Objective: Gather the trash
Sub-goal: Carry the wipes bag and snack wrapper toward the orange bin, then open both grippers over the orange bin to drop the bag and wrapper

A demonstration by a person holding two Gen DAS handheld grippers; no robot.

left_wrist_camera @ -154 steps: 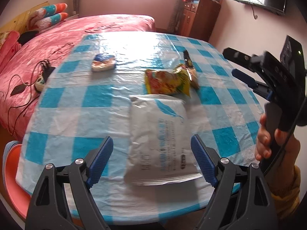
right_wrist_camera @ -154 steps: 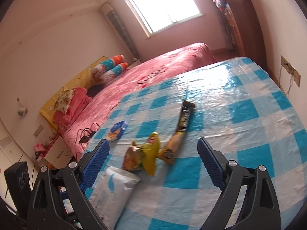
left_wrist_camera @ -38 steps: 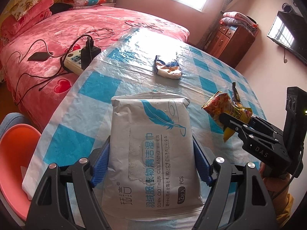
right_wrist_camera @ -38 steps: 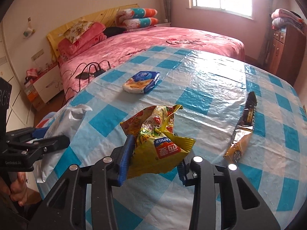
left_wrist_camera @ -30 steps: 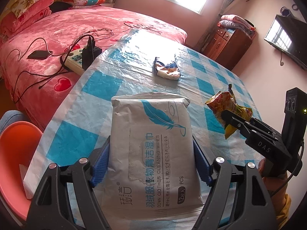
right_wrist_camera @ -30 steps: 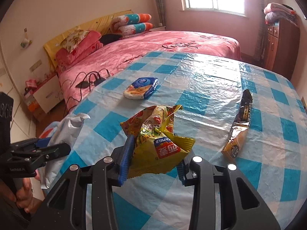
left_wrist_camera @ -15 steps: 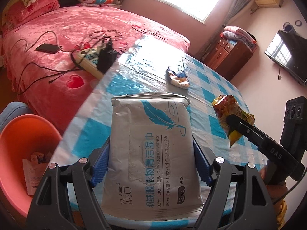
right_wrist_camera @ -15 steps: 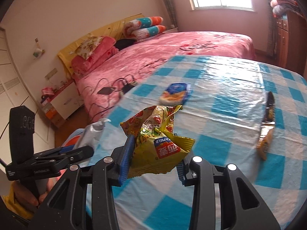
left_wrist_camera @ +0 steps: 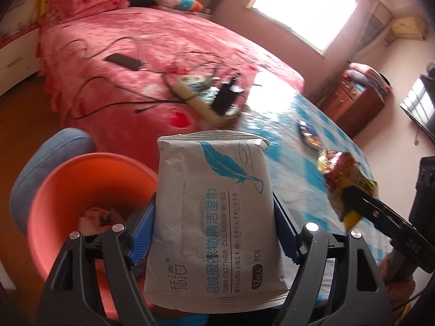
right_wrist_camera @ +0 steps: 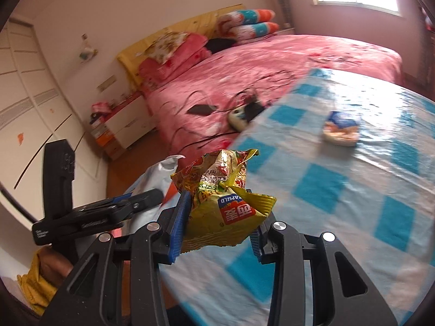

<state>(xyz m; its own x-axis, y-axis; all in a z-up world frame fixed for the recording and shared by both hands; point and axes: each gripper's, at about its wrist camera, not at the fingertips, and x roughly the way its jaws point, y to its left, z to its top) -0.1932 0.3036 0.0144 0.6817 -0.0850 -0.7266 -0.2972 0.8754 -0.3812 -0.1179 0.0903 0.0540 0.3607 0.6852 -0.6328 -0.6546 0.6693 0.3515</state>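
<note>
The left gripper (left_wrist_camera: 213, 233) is clamped on a grey pack of wipes (left_wrist_camera: 214, 217), its 2 blue pads (left_wrist_camera: 141, 233) spread wide and pressing the pack's long edges. The pack stands upright between them, with the blue feather print at the top. Behind and below the pack, on the left of the left wrist view, is an orange bin (left_wrist_camera: 68, 190) with some scraps inside; half a second ago only part of it showed at the frame's edge, and now its open mouth fills much of the lower left, right beside the gripper.

The right gripper (right_wrist_camera: 217, 228) is closed narrowly on a crumpled yellow snack bag (right_wrist_camera: 225, 198), which sticks up from between its blue pads. In the left wrist view the same bag (left_wrist_camera: 345, 182) shows at the right, pinched in black fingers.

Compared with a second ago, both views have swung off the table (right_wrist_camera: 353, 190) with its blue checked cloth toward its edge and the pink bed (right_wrist_camera: 272, 68). The power strip (left_wrist_camera: 201, 97) with its cables now sits nearer the centre. A small blue and white wrapper (right_wrist_camera: 341, 129) stays on the cloth.
</note>
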